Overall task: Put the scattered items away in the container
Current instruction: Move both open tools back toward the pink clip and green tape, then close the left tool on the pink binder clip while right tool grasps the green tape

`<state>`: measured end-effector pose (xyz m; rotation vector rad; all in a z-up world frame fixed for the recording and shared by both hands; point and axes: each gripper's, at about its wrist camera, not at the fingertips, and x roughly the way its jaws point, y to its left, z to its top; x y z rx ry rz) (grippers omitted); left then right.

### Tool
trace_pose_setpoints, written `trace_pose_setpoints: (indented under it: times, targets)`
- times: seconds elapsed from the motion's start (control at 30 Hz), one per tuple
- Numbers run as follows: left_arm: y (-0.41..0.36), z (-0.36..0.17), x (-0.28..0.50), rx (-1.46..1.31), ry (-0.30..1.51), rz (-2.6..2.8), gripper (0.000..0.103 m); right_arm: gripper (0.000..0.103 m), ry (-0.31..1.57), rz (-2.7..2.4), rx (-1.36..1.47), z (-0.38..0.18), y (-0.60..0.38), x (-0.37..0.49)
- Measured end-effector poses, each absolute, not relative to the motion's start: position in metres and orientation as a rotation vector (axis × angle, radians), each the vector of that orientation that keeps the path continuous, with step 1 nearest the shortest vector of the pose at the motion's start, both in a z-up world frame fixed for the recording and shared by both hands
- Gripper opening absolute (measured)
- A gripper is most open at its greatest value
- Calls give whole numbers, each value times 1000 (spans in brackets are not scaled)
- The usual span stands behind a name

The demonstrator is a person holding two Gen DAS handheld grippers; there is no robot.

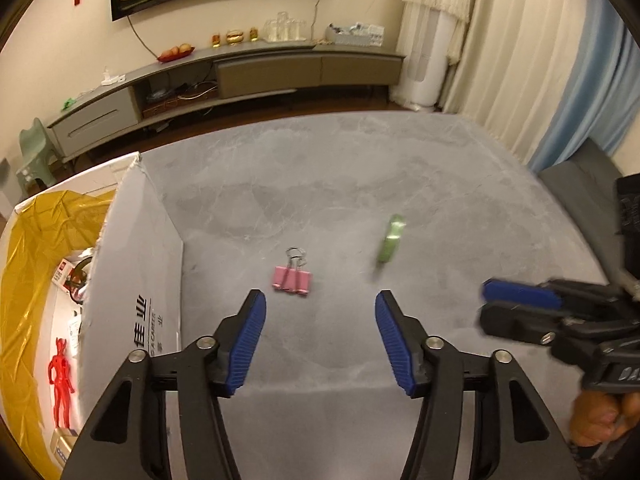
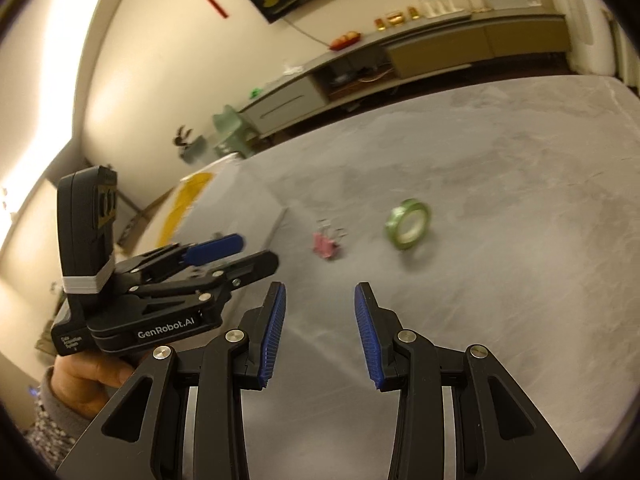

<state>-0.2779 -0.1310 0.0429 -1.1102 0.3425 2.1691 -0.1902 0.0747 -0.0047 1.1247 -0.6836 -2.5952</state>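
Left of the left tongs: white box, yellow-lined, holding a red figure and small packs. Ahead on the grey surface: pink binder clip, green tape roll farther right. Both left and right tongs spread, empty.

Pink binder clip and green tape roll lie beside the box.

On the grey tabletop, 1 pink binder clip and 1 green tape roll are counted, both to the right of the white cardboard box. Inside the box, 1 red figurine and 1 yellow plastic sheet are seen. 2 grippers are present: left gripper, right gripper.
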Motion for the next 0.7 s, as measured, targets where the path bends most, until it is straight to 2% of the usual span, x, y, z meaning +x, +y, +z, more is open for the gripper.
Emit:
trace_pose_setpoints:
  times: [0.23,0.47,0.7]
  targets:
    - [-118,12,-303,-1139,381,2238,62,41,-673,-2665,1224,-27,92,-221]
    - [-121,-10,-330,-1185,287,2252,63,43,-637,-2689,1284,-40,98,-248]
    - [-109,-26,-332,-1173,327,2205,64,50,-584,-2719,1333,-51,98,-268]
